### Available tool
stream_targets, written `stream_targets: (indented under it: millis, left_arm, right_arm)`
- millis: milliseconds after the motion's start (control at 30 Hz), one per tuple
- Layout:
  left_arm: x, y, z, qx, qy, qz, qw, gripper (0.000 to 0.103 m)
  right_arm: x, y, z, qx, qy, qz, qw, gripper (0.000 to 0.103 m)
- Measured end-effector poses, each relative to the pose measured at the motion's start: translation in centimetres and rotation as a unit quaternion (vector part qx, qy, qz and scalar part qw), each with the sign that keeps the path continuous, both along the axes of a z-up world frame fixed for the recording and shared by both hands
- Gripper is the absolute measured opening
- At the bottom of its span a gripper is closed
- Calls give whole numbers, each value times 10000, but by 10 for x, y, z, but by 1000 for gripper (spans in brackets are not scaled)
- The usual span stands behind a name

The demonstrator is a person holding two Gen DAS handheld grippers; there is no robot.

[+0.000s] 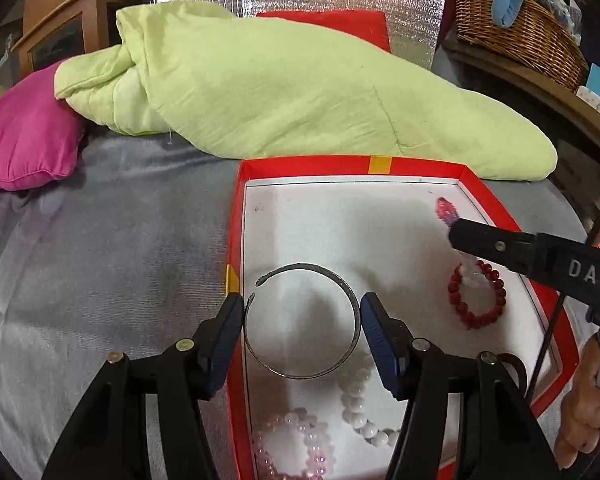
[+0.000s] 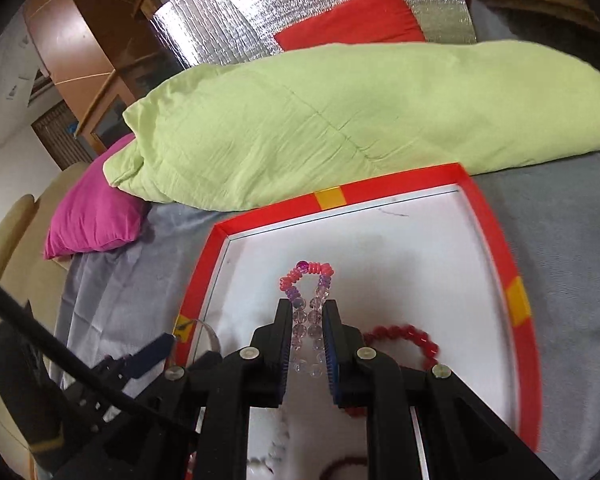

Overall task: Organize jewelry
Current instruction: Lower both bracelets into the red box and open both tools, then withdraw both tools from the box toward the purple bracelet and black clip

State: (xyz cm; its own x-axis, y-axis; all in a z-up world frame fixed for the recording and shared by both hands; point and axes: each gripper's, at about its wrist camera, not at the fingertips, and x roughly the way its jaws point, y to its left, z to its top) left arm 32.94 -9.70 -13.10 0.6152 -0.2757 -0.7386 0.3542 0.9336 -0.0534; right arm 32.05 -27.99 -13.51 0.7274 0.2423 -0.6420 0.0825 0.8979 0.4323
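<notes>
A red box lid with a white floor [image 1: 420, 168] [image 2: 380, 190] lies on the grey bed. My left gripper [image 1: 302, 314] holds a thin silver cuff bangle [image 1: 300, 374] between its blue pads, just above the lid floor. My right gripper [image 2: 308, 312] is shut on a pink, purple and clear bead bracelet [image 2: 306, 270], squeezed into a long loop over the lid; it shows in the left wrist view too [image 1: 444, 206]. A red bead bracelet [image 1: 478, 296] [image 2: 416, 334], a white bead bracelet [image 1: 356, 408] and a pale pink bead bracelet [image 1: 300, 436] lie in the lid.
A light green quilt [image 1: 280, 92] [image 2: 360, 120] lies behind the lid. A magenta pillow [image 1: 24, 140] [image 2: 96, 216] sits at the left. A red cushion [image 2: 352, 20] leans on silver foil. A wicker basket [image 1: 520, 28] stands on a shelf at right.
</notes>
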Motion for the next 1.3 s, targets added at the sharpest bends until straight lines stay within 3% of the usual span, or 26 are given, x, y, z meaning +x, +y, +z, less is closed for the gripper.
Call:
stream_targets:
  millis: [167, 267, 400, 600, 1300]
  left_arm:
    - [4, -3, -4, 30, 78, -18, 10000, 62]
    - [2, -5, -2, 144, 22, -92, 9999, 62]
    - [-2, -2, 3, 201, -16, -102, 9997, 62]
    - [-9, 4, 8, 322, -108, 22, 9994, 64]
    - [-53, 33, 31, 106, -204, 305, 9993, 64]
  right_arm:
    - [10, -1, -10, 243, 141, -83, 9996, 19]
    - [9, -7, -12, 407, 164, -139, 9989, 27]
    - [1, -15, -9, 430, 128, -243, 9987, 27]
    - [-15, -19, 5, 223, -31, -265, 9994, 27]
    - [-68, -7, 24, 24, -156, 12, 9999, 27]
